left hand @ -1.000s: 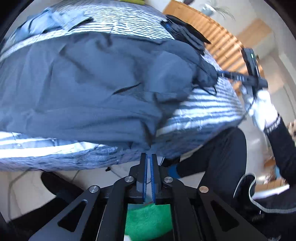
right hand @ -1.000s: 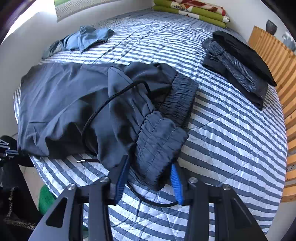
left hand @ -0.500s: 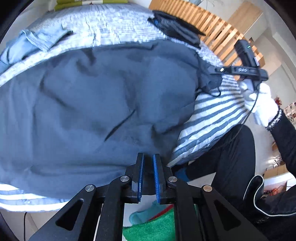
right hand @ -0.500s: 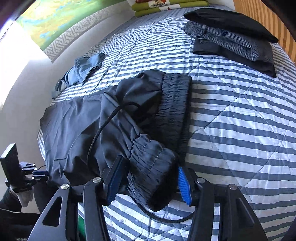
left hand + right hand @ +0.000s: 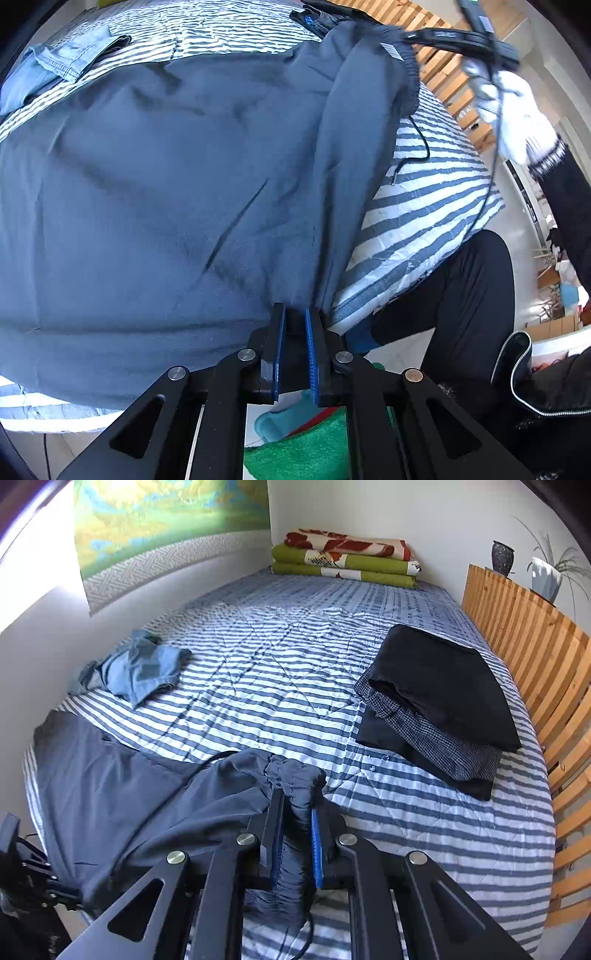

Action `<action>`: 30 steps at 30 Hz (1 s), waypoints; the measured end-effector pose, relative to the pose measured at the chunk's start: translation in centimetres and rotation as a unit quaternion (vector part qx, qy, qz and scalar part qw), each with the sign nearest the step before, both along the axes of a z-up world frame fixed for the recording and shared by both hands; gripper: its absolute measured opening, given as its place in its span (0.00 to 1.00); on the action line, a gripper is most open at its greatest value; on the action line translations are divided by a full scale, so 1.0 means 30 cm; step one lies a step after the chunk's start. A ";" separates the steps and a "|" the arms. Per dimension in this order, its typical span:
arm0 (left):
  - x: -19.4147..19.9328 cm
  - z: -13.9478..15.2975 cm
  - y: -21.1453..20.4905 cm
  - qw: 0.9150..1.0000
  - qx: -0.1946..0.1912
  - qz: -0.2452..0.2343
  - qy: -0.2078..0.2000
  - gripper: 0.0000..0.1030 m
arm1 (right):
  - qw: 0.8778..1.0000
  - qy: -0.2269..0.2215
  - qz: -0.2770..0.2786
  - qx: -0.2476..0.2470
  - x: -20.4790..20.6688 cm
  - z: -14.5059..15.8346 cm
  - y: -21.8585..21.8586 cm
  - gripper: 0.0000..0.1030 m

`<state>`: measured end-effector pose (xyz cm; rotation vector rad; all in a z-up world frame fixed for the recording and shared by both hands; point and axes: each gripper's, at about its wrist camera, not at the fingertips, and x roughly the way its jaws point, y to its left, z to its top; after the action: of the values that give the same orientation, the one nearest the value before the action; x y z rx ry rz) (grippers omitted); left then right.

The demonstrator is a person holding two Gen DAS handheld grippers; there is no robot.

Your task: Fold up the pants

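Note:
Dark grey-blue pants (image 5: 147, 184) lie spread on the striped bed. My left gripper (image 5: 294, 312) is shut on their near edge at the bedside; dark cloth sits pinched between its blue pads. In the right wrist view my right gripper (image 5: 297, 801) has its jaws closing on the bunched elastic waistband (image 5: 295, 775), which is held raised above the bedspread. The pants (image 5: 129, 805) trail down to the left from it, where the left gripper (image 5: 22, 867) shows. A black drawstring (image 5: 417, 147) hangs from the waist. A white-gloved hand (image 5: 517, 110) holds the right gripper (image 5: 461, 37).
A stack of folded dark clothes (image 5: 443, 694) lies at the right by the wooden slatted bed end (image 5: 535, 672). A crumpled blue denim garment (image 5: 140, 668) is by the wall, folded blankets (image 5: 347, 561) at the far end. The person's black-clad leg (image 5: 461, 295) stands at the bedside.
The right gripper's jaws have come together on the waistband and lifted it off the bed, towards the far side. The left gripper keeps its pinch on the pants' edge.

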<state>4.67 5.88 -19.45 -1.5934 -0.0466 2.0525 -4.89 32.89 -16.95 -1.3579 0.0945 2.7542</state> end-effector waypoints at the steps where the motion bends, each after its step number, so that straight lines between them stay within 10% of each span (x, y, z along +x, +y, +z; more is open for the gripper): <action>1: 0.000 0.022 -0.004 1.000 0.001 -0.006 -0.002 0.10 | 1.000 -0.027 0.006 0.002 -0.036 -0.044 0.008 0.12; 4: -0.032 0.128 -0.043 1.000 0.024 -0.006 0.003 0.26 | 0.995 -0.100 -0.020 0.009 -0.089 -0.169 0.054 0.18; 8: -0.157 0.271 -0.073 0.996 -0.031 -0.013 0.085 0.36 | 0.992 -0.047 -0.063 -0.098 0.012 -0.162 0.170 0.39; 14: -0.484 0.259 0.074 0.978 -0.120 -0.069 0.158 0.36 | 0.984 -0.012 -0.066 -0.163 0.206 -0.147 0.207 0.42; 27: -0.826 0.046 0.366 0.965 -0.163 -0.148 0.141 0.36 | 0.994 -0.042 0.088 -0.055 0.145 -0.272 -0.031 0.48; 30: -0.829 0.015 0.405 0.961 -0.163 -0.170 0.141 0.21 | 0.992 -0.038 0.105 -0.049 0.112 -0.292 -0.042 0.48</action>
<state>-20.20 18.02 -19.00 -1.3510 0.6551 2.0569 -1.52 31.62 -25.72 -1.5816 0.0879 2.8982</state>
